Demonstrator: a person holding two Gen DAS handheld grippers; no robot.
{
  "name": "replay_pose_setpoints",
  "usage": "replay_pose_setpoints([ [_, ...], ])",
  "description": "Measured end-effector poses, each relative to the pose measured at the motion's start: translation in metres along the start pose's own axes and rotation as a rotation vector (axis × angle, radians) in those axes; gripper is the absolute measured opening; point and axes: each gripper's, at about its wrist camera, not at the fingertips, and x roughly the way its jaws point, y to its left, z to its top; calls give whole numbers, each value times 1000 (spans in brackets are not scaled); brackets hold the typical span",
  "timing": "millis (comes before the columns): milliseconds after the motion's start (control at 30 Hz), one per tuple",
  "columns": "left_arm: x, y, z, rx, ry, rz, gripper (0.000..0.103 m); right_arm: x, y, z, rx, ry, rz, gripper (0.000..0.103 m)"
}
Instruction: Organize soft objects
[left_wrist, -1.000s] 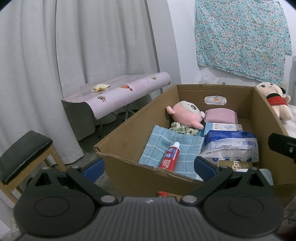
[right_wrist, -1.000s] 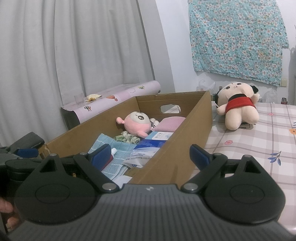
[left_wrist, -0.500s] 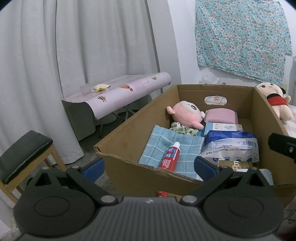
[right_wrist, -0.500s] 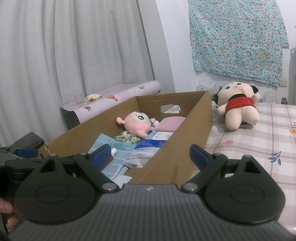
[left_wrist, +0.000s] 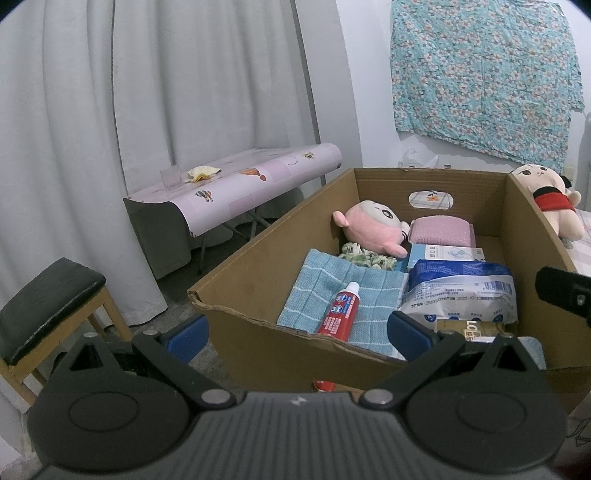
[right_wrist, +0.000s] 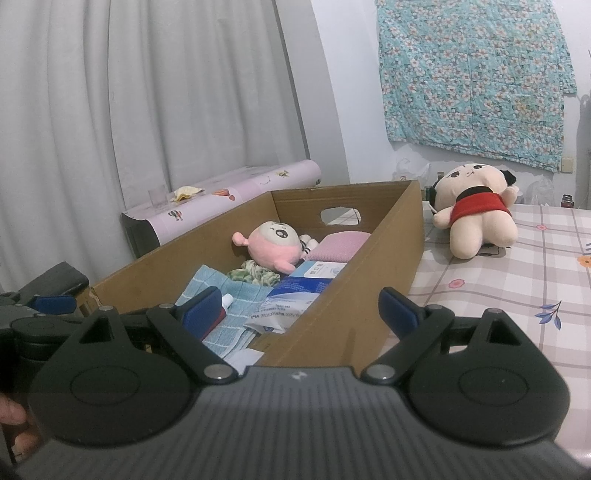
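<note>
While both claws hang wide apart and hold nothing, the one soft thing lying outside the cardboard box (right_wrist: 369, 295) is the red-shirted doll (right_wrist: 476, 214), and it sits on the checked counter (right_wrist: 535, 280) ahead and to the right of the right claw (right_wrist: 308, 308), well apart from it, with the box's right wall between that claw's fingers. Its long axis runs away from the claw, legs nearer and head farther. The left claw (left_wrist: 297, 330) straddles the box's near left corner, and from there the doll (left_wrist: 550, 199) shows only beyond the far right wall, so the right hand looks the nearer one for a reach. Inside the box lie the pink plush (left_wrist: 369, 229), a blue cloth (left_wrist: 343, 291) with a toothpaste tube (left_wrist: 340, 314) on it, and a pink pad (left_wrist: 441, 230) at the far wall
</note>
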Motion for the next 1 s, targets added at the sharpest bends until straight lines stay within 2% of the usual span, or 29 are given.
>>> replay_pose_setpoints([
  [1000, -3, -3, -1, -22, 3, 12, 103, 2, 1, -3, -5, 6, 4, 92],
])
